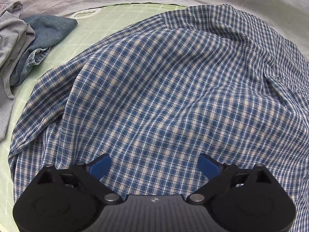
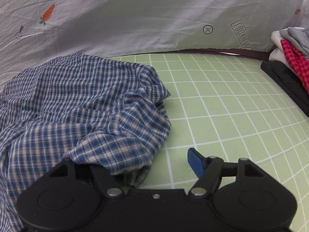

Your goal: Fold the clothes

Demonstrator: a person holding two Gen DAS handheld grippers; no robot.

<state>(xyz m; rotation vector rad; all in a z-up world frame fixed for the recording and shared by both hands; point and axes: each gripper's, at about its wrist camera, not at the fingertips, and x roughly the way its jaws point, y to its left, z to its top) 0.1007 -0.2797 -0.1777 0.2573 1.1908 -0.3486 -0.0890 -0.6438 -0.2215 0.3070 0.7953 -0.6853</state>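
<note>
Shirt first: the blue checked shirt [image 1: 164, 89] lies in a loose, bumpy heap on the green mat [image 2: 231, 100] with white grid lines, which covers the desk. I think it is spread there so I can flatten it before I fold it.

My left tool [image 1: 153, 166] points down over the middle of the shirt. Its blue pads are wide apart and hold nothing, so it is let go.

My right tool [image 2: 152, 166] sits at the shirt's edge. One blue pad [image 2: 196, 161] is over the bare mat. The other pad is hidden under a fold of cloth. Some cloth lies between the jaws, but I cannot tell if they pinch it. I think this tool is placed there to take hold of the edge.

At the left, a grey garment [image 1: 13, 38] and a blue-grey cloth [image 1: 44, 36] wait in a pile. At the right is a stack [image 2: 291, 58] of clothes, with black, red checked, white and grey layers. I guess those are done.

The grey sheet [image 2: 135, 15] behind has a carrot picture [image 2: 48, 13] and an arrow label [image 2: 242, 35] seen backwards. It seems to say "LOOK HERE", but I am not sure.
</note>
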